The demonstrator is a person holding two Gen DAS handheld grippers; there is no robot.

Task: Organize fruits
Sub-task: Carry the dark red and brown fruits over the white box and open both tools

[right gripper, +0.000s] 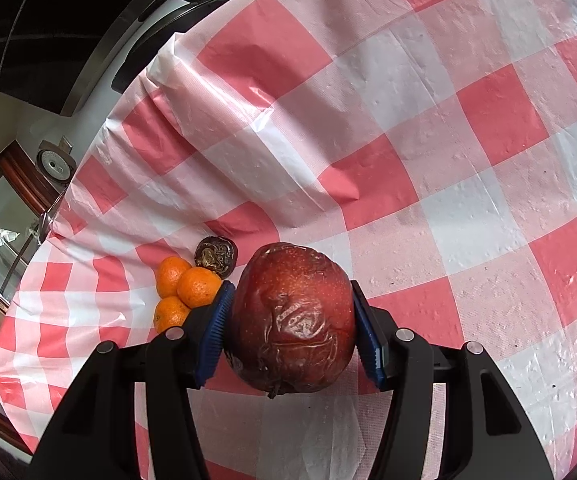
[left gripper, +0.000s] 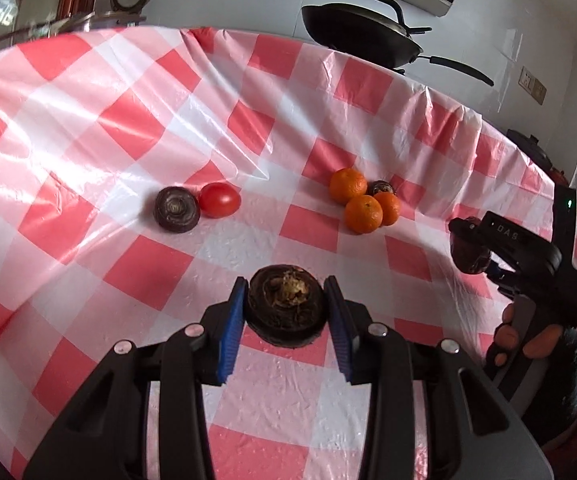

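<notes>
- Two tongs, both squeezed on fruit above the table (left gripper: 88, 128).
- Left tongs (left gripper: 286, 300): pinched tight on a small dark round fruit (left gripper: 286, 306). Hard and light; held by its sides.
- Right tongs (right gripper: 290, 312): partly closed on a wrinkly red apple (right gripper: 292, 316). Soft, easy to bruise; gentle squeeze at the middle.
- Three oranges (left gripper: 362, 202) bunched nearby.

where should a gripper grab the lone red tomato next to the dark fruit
Grip the tomato across its rounded middle, coming down from above. One pad goes on the near side, one on the far side. The dark fruit sits close against its left, so a left-right pinch would likely bump it.
</notes>
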